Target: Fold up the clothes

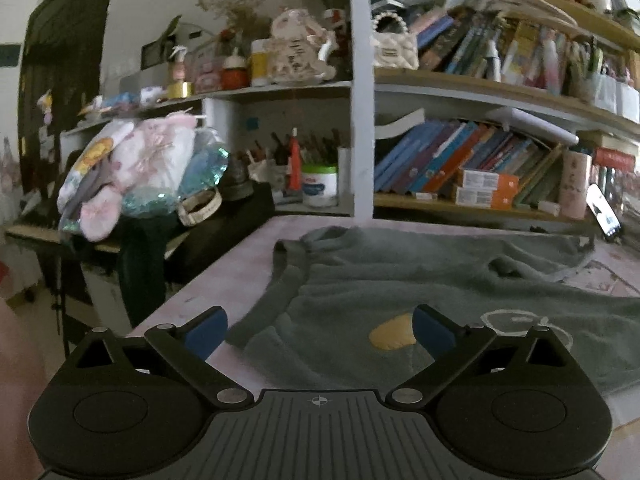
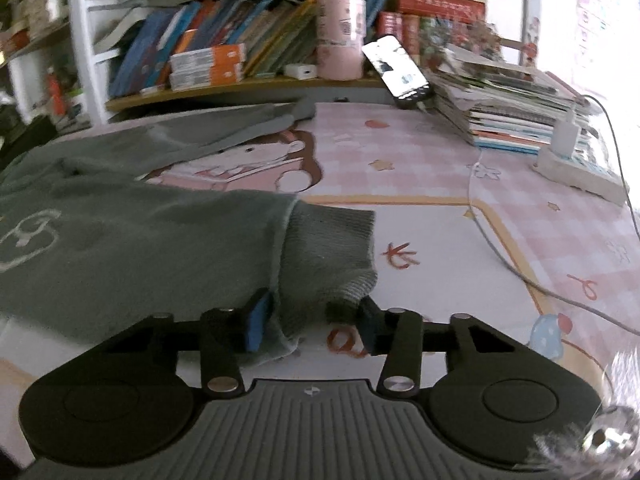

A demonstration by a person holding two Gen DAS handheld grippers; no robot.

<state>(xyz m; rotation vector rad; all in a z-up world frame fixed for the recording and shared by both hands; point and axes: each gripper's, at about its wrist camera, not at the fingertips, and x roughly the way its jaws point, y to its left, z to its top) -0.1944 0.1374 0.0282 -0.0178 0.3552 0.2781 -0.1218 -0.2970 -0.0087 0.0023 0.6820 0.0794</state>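
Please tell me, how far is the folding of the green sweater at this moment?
Hardly begun. Done: the green sweater lies spread on the pink table mat, with no fold visible. In hand: the right gripper has its ribbed cuff between the jaws, but whether the pads press it I cannot tell. The left gripper is open above the sweater's other side, holding nothing. Left: all the folds.

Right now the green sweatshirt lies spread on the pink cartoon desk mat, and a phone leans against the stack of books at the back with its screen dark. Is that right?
Not quite. The phone has its screen lit, showing a bright picture, as the right wrist view shows. The rest holds: the green sweatshirt lies spread on the pink cartoon desk mat, and the phone leans against the stack of books at the back.
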